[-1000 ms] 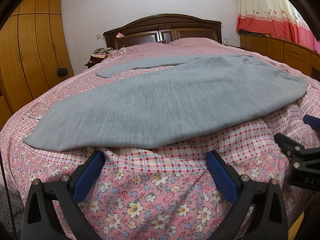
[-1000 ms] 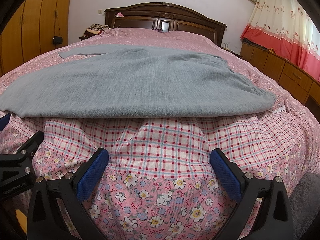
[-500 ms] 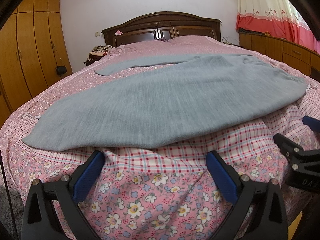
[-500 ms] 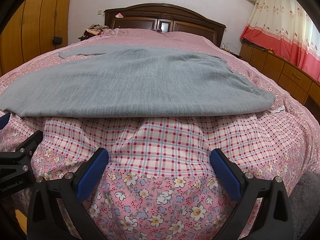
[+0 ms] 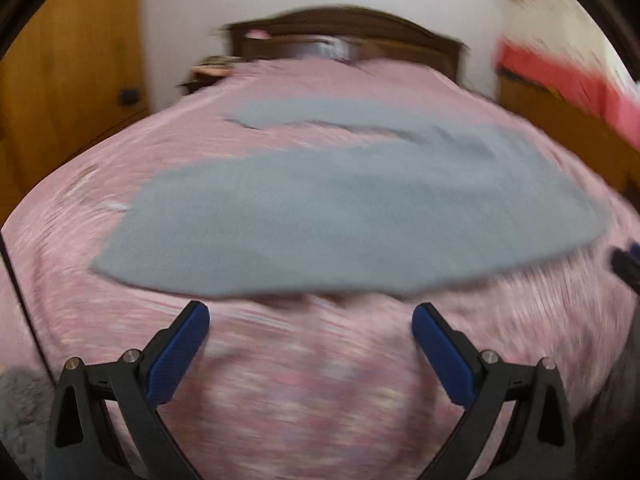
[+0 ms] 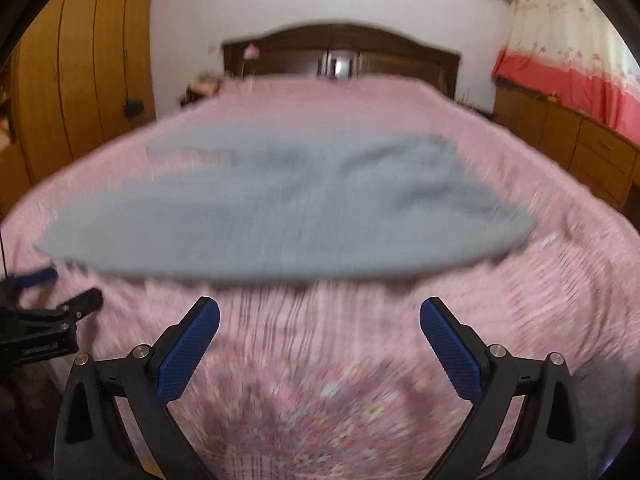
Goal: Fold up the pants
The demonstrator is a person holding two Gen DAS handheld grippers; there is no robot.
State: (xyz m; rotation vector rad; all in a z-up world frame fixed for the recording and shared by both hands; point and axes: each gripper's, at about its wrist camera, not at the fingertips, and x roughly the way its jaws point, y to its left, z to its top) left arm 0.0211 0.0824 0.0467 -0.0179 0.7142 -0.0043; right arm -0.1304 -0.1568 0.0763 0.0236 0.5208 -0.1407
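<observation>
Pink floral bedding (image 5: 280, 380) is covering a wide bed whose dark wooden headboard (image 6: 340, 52) is standing against the far wall, and the grey pants (image 5: 340, 224) are lying spread flat across it, one leg trailing toward the headboard; both views are blurring. The left gripper (image 5: 310, 338) is hovering short of the near edge of the pants with its blue fingers spread wide and holding nothing, and the right gripper (image 6: 320, 330) is doing the same beside it, equally parted and empty. The pants are looking like a soft, light knit, likely to drape and sag, so pinching the near edge at the two ends seems the sensible hold. Wooden wardrobes (image 6: 80, 80) and a red-banded curtain (image 6: 568, 80) are flanking the bed, well apart; nothing is lying between grippers and cloth.
</observation>
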